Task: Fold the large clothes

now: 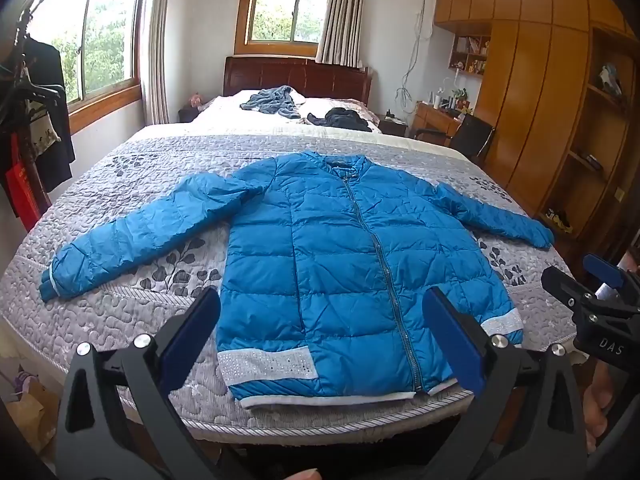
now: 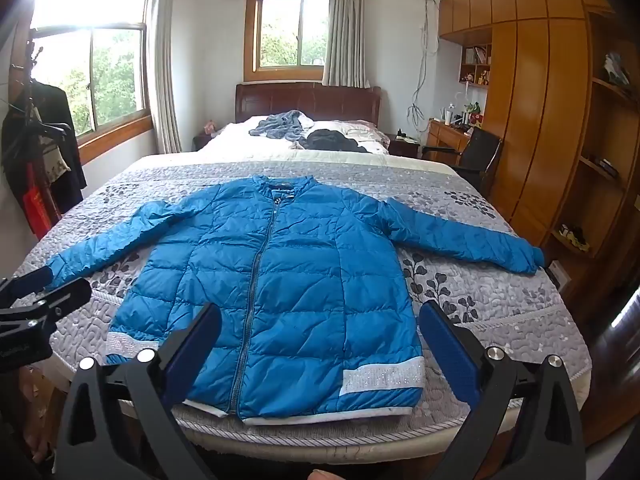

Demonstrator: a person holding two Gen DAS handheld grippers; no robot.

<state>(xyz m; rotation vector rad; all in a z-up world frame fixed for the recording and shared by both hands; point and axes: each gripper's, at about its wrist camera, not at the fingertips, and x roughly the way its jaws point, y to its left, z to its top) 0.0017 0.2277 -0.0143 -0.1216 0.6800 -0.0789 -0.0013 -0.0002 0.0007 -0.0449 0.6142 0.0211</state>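
Nearest the left wrist camera, the left gripper (image 1: 320, 334) hangs above the foot of the bed (image 1: 132, 312) with its blue-padded fingers (image 1: 192, 332) spread wide and nothing between them. The right gripper (image 2: 320, 350) hovers likewise in its own view, fingers apart and empty, over the hem of the jacket (image 2: 296, 300). Each gripper shows at the side of the other's view, and they are well apart.

The blue puffer jacket lies flat and face up on the grey patterned bedspread (image 2: 500, 308), zipped closed, collar pointing toward the headboard (image 2: 308, 102). Its hem sits right at the near edge of the mattress. Both sleeves are spread outward: the left cuff (image 1: 50, 280) ends near the left edge of the bed, and the right cuff (image 2: 534, 260) reaches the right edge. Bare bedspread shows between each sleeve and the body, and a wide strip lies free beyond the collar.

Farther up, on the white bedding, a grey garment (image 2: 278, 126) and a dark garment (image 2: 332, 140) lie crumpled near the pillows.

Along the right wall, open wooden shelves (image 2: 600, 160) hold small items too small to tell. A desk (image 2: 446, 134) and black chair (image 2: 480, 160) stand beside the bed. At left, dark clothes hang on a rack (image 2: 40, 144) by the window (image 2: 104, 76).
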